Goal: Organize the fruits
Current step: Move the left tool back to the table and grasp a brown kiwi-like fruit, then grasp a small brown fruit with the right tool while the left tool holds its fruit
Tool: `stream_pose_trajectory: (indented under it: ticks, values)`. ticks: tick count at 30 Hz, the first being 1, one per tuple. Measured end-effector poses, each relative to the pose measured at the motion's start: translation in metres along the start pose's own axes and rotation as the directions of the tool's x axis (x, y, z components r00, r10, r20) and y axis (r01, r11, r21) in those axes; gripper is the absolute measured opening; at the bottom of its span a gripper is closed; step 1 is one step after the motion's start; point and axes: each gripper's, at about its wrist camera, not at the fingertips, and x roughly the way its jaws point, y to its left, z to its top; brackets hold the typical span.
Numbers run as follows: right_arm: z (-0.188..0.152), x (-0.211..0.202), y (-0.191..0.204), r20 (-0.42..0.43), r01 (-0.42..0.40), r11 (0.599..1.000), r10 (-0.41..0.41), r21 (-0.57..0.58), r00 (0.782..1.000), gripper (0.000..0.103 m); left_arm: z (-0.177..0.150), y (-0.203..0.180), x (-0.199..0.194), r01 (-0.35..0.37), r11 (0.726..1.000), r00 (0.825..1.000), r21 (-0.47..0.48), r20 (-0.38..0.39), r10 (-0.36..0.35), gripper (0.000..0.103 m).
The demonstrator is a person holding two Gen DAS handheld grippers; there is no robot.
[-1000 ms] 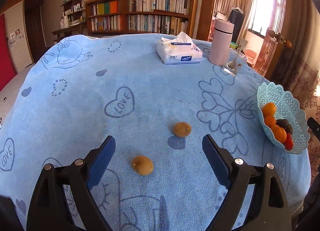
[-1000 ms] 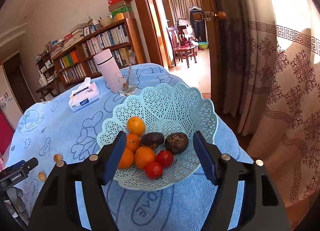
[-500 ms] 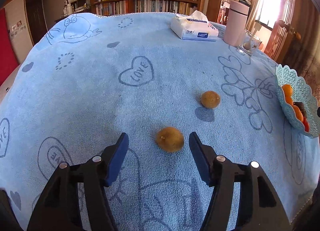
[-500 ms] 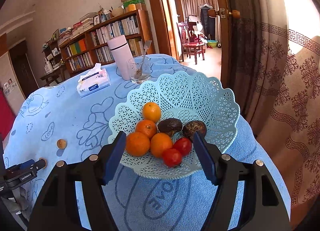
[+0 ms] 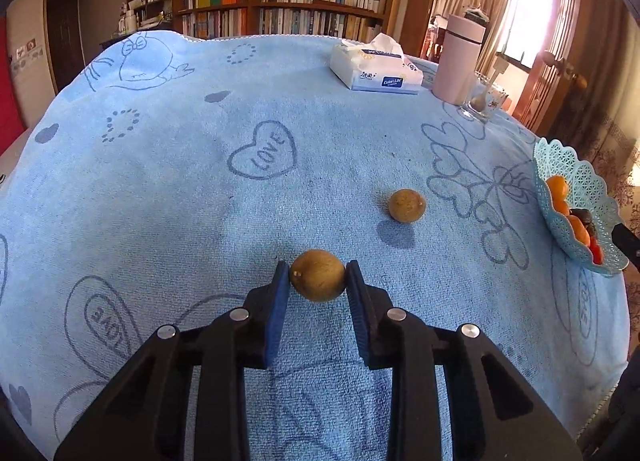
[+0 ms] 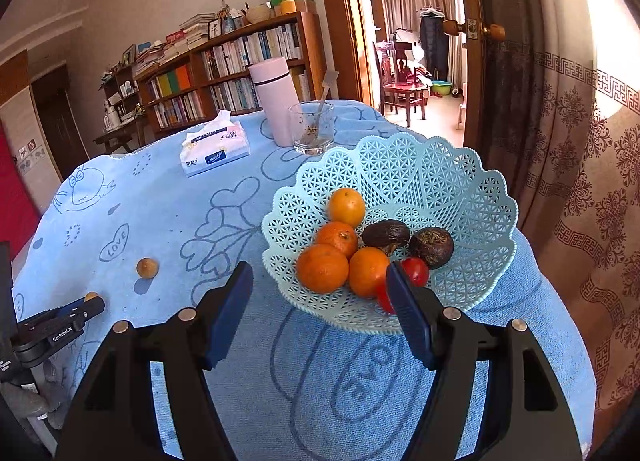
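Observation:
My left gripper (image 5: 317,275) is shut on a brown kiwi (image 5: 318,276) resting on the blue cloth; both blue pads touch its sides. A second brown kiwi (image 5: 407,205) lies farther ahead to the right, also seen in the right wrist view (image 6: 147,268). A light blue lattice basket (image 6: 460,181) holds several oranges (image 6: 322,268), two dark fruits (image 6: 432,247) and red tomatoes (image 6: 416,271). My right gripper (image 6: 320,293) is open and empty, just in front of the basket's near rim. The basket also shows at the right edge of the left wrist view (image 5: 560,165).
A tissue pack (image 5: 376,69), a pink flask (image 5: 460,57) and a glass with a spoon (image 5: 482,103) stand at the table's far side. The left gripper's body shows in the right wrist view (image 6: 60,323). The table edge and a patterned curtain (image 6: 580,181) lie right of the basket.
My left gripper moved forward around the near kiwi and closed on it. My right gripper drifted slightly left of the basket and stayed open.

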Motion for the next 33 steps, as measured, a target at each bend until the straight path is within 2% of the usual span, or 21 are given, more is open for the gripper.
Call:
stream_pose_trajectory:
  ticks: [6,13,20,26,33]
  values:
    - [0.005,0.006,0.032,-0.030,-0.074,0.996,0.072,-0.042,0.997,0.070,0.002,0.015,-0.018,-0.074,0.997,0.994,-0.004,0.080,0.074,0.029]
    - [0.010,0.029,0.083,-0.101,-0.162,0.980,0.151,-0.114,0.983,0.071,0.001,0.035,-0.023,-0.094,0.995,0.991,-0.042,0.094,0.097,0.029]
    - [0.006,0.071,0.131,-0.223,-0.250,0.958,0.216,-0.139,0.951,0.071,0.000,0.039,-0.025,-0.110,0.992,0.988,-0.057,0.102,0.116,0.029]
    - [0.005,0.103,0.161,-0.280,-0.270,0.948,0.216,-0.169,0.935,0.071,0.000,0.043,-0.022,-0.126,0.989,0.985,-0.077,0.108,0.134,0.029]
    - [0.001,0.124,0.179,-0.309,-0.262,0.945,0.195,-0.194,0.931,0.071,-0.002,0.051,-0.013,-0.124,0.986,0.987,-0.112,0.086,0.134,0.029]
